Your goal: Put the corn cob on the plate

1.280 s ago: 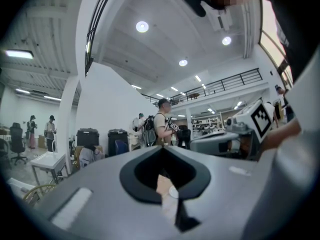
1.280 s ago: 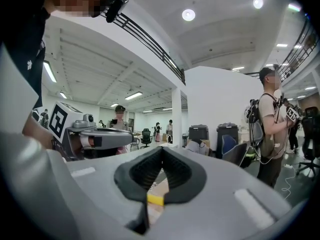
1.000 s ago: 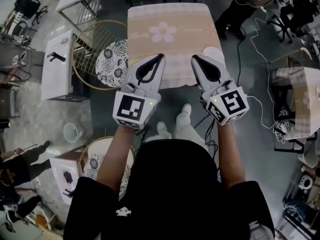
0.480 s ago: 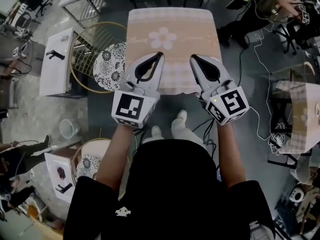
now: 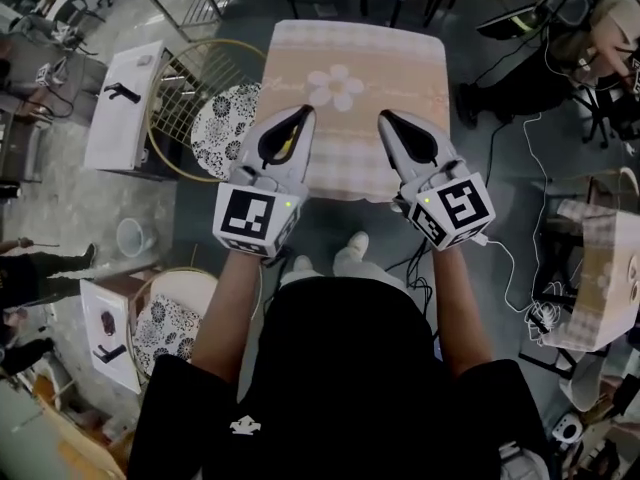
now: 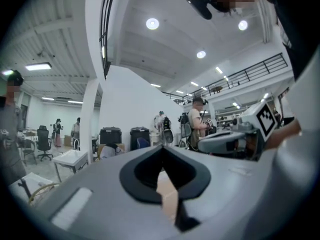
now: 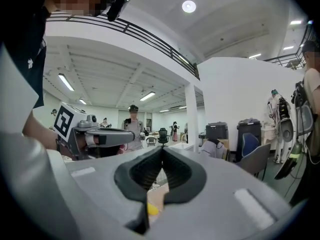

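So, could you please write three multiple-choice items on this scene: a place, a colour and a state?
1. Where is the patterned plate nearest the table? A. On it B. Left of it, on a wire rack C. Under it
2. The tablecloth's flower is: A. White B. Red C. Blue
3. The left hand-held gripper is: A. Wide open B. Shut, empty C. Shut on a plate
1 B, it lies beside the table; 2 A, white petals on beige cloth; 3 B, its jaw tips meet, holding nothing.
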A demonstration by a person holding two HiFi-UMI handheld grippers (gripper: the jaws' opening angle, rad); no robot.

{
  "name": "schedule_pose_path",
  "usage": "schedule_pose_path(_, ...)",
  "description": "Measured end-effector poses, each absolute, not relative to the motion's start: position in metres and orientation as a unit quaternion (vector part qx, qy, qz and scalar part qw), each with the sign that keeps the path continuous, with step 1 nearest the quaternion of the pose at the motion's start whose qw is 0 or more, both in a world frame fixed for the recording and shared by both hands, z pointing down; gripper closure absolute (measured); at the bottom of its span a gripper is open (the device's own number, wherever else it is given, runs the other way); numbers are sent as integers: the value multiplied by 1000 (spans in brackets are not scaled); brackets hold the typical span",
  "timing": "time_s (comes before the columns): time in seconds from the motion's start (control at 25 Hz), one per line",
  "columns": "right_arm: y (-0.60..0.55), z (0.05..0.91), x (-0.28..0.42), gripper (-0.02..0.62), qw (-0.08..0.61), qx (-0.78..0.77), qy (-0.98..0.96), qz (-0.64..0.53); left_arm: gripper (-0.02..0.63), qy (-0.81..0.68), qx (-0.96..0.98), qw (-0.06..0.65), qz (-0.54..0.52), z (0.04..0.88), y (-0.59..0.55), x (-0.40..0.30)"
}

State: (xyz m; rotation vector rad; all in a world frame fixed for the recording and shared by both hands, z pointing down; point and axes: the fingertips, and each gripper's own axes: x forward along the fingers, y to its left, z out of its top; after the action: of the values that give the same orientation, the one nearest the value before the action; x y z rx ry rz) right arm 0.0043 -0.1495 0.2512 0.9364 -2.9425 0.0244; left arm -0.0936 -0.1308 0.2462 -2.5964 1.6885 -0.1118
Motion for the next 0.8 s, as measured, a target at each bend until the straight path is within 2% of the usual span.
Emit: schedule_pose_path(0.8,-160,287,-37,594,57,200,-978,27,597,629,-777,0,-30,271,-111,-138)
